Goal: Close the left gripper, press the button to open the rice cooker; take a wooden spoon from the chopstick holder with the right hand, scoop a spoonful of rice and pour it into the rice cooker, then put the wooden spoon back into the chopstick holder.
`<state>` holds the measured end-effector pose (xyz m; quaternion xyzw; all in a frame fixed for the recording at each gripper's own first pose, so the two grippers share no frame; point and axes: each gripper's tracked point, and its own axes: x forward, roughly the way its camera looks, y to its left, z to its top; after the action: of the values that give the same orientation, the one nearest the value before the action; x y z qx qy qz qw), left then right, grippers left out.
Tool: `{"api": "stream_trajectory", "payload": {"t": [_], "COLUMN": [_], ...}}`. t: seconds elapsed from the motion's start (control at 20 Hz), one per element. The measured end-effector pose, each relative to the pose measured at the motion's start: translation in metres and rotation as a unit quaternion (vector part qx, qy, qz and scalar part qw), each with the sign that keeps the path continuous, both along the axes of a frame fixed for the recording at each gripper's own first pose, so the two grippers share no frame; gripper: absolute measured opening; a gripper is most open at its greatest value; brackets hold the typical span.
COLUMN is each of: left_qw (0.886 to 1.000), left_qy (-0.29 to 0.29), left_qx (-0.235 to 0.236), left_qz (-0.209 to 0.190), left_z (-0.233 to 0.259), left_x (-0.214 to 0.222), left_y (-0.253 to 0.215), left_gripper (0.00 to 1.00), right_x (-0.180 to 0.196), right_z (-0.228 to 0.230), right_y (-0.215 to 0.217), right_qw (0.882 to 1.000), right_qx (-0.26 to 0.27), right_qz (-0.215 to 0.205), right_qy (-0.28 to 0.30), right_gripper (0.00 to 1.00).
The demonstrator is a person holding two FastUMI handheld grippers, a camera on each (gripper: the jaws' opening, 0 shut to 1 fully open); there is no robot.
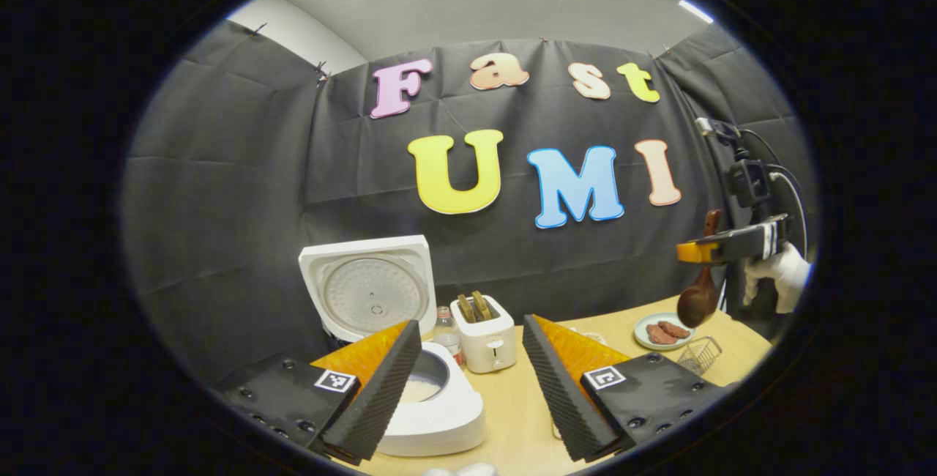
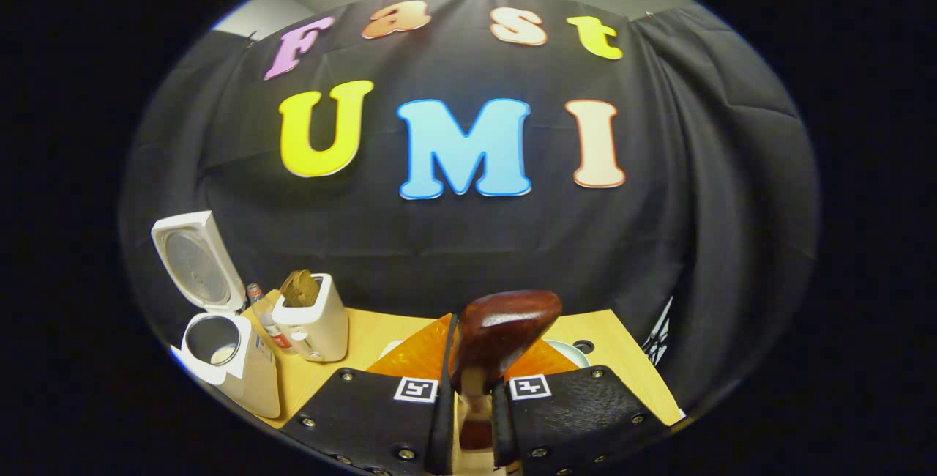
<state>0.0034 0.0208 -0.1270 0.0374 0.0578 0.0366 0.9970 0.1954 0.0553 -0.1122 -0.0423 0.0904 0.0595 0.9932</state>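
The white rice cooker (image 1: 439, 417) stands open at the left, its lid (image 1: 373, 293) raised and something pale lying in the pot. My left gripper (image 1: 468, 381) is open just in front of it, one finger overlapping the cooker's rim. At the far right my right gripper (image 1: 695, 250), held by a white-gloved hand (image 1: 779, 274), is shut on the handle of a dark wooden spoon (image 1: 697, 302). The spoon hangs bowl-down above a plate. In the right gripper view the spoon (image 2: 505, 329) stands between the closed fingers of the right gripper (image 2: 472, 395), and the cooker (image 2: 230, 362) sits far left.
A white toaster (image 1: 484, 337) with bread slices and a small bottle (image 1: 445, 329) stand right of the cooker. A plate (image 1: 644, 326) with brown patties and a small wire basket (image 1: 699, 354) lie on the wooden table (image 1: 512, 410) at the right.
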Motion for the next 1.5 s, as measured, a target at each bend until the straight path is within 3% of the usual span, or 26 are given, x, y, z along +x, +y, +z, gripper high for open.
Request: {"api": "stream_trajectory", "payload": {"t": [0.3,0.5,0.75,0.95,1.3,1.5], "left_qw": [1.000,1.000,1.000,1.000,0.999,0.999], "left_qy": [-0.002,-0.002,0.009,0.014,0.019,0.020], "left_qx": [-0.018,-0.013,-0.011,0.000,-0.002,0.007], "left_qz": [0.011,0.013,0.022,0.023,0.028,0.029], "left_z": [-0.002,-0.003,-0.011,-0.015,-0.016,-0.016], "left_x": [-0.008,-0.015,-0.021,-0.026,-0.030,-0.035], "left_y": [0.010,0.017,0.026,0.030,0.038,0.044], "left_gripper": [0.98,0.98,0.97,0.98,0.96,0.96], "right_x": [-0.021,-0.023,-0.025,-0.026,-0.037,-0.040], "right_z": [-0.074,-0.137,-0.195,-0.221,-0.237,-0.232], "right_y": [0.078,0.099,0.094,0.091,0.113,0.130], "right_qw": [0.991,0.976,0.962,0.962,0.971,0.977], "right_qx": [-0.113,-0.199,-0.249,-0.242,-0.177,-0.131], "right_qz": [0.063,0.083,0.078,0.069,0.073,0.078], "right_qy": [0.022,0.045,0.082,0.109,0.144,0.152], "right_gripper": [0.21,0.22,0.22,0.22,0.25,0.22]}}
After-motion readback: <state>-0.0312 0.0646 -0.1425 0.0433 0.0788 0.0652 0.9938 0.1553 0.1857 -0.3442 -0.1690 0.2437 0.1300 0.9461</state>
